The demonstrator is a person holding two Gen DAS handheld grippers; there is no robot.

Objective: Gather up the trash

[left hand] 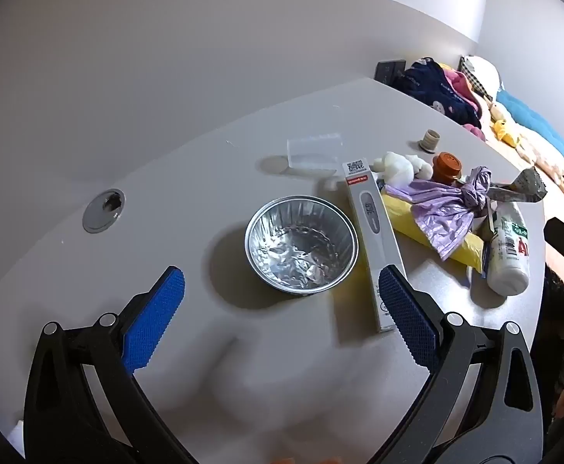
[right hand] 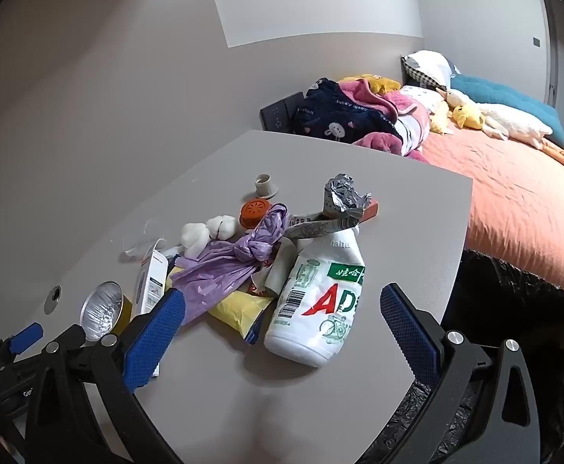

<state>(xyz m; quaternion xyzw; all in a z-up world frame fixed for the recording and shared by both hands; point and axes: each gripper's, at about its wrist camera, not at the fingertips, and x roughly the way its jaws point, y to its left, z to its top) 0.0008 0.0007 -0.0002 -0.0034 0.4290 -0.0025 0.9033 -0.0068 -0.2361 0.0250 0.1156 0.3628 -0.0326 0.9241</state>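
A grey table [left hand: 127,201] is carrying the litter: a foil bowl [left hand: 301,243] is sitting near its middle, a thermometer box [left hand: 371,239] is lying just right of it, and a white bottle [right hand: 317,301] is lying on its side further right, beside a knotted purple bag [right hand: 235,259].

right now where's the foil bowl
Left wrist view: the foil bowl sits mid-table, just left of the thermometer box, ahead of the open left gripper.

Left tongs [left hand: 282,290] open over table [left hand: 166,193], foil bowl [left hand: 301,245] btwn tips, thermometer box [left hand: 371,239] beside.
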